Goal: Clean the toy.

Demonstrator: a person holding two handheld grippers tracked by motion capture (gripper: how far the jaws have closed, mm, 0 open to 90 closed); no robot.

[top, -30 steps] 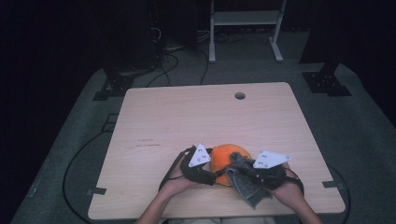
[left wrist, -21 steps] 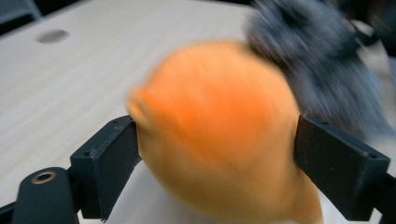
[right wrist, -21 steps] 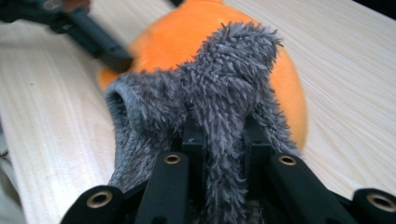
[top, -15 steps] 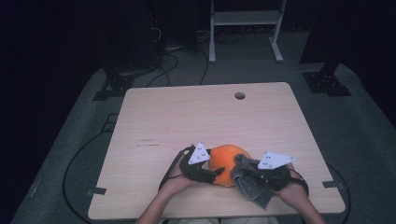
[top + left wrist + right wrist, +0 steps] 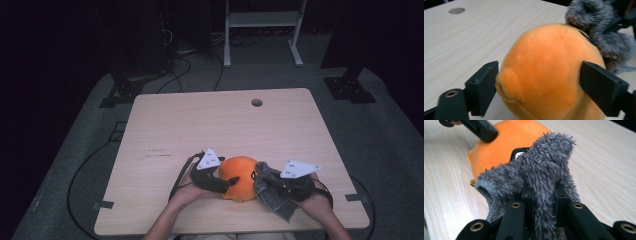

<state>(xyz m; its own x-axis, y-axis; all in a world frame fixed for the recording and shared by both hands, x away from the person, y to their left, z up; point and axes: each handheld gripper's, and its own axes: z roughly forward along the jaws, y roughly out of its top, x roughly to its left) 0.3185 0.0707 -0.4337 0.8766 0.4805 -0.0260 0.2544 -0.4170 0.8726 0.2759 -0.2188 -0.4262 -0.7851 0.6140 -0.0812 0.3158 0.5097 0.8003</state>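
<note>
Right now we hold the orange plush toy at the worktop's six o'clock edge — our left claw clamps its sides, having just widened, while our right claw pinches the grey fuzzy cloth at the toy's three o'clock.

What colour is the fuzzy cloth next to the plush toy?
Grey; the fuzzy cloth shows best in the right gripper view.
</note>
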